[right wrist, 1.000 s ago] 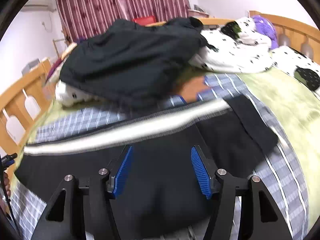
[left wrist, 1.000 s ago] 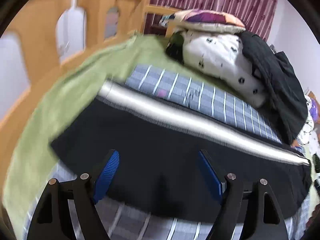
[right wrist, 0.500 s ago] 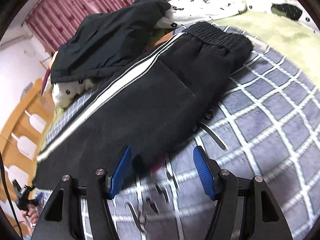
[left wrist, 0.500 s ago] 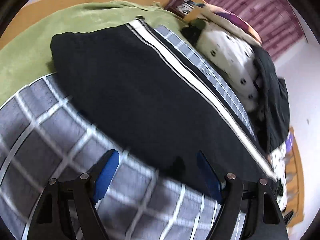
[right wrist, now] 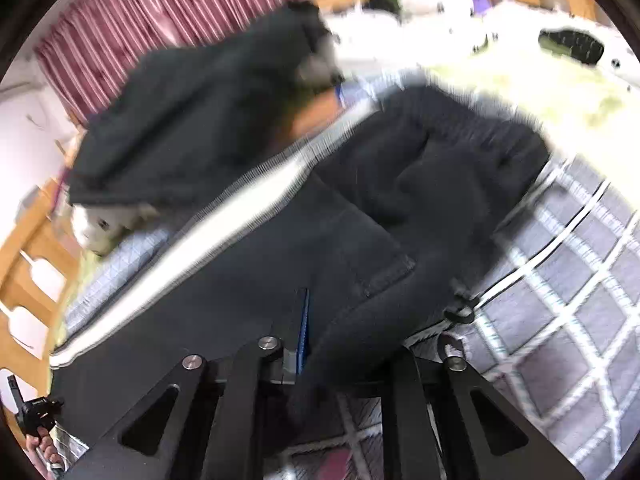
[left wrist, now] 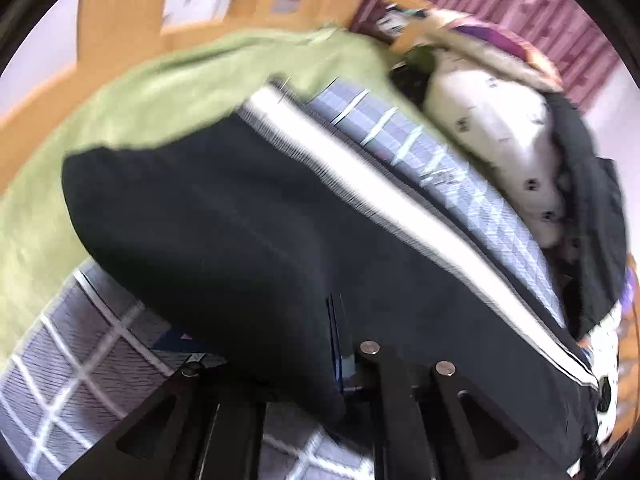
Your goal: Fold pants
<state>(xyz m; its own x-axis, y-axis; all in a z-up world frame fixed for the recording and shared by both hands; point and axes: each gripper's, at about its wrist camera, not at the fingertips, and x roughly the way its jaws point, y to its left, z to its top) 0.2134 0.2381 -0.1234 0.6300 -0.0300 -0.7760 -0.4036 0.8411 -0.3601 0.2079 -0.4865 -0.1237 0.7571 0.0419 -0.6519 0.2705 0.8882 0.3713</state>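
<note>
Pants point(left wrist: 248, 216) lay black, white-striped, across a grey checked blanket point(left wrist: 68, 364) on the bed.
Both jaws had just been closing: the left gripper point(left wrist: 334, 344) pinched the near edge of the fabric, and the right gripper point(right wrist: 306, 332) clamped it too, near the waistband end.

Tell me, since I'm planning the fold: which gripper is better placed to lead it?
Neither clearly. Left gripper and right gripper have both just closed on the black pants' near edge; lift them together.
</note>
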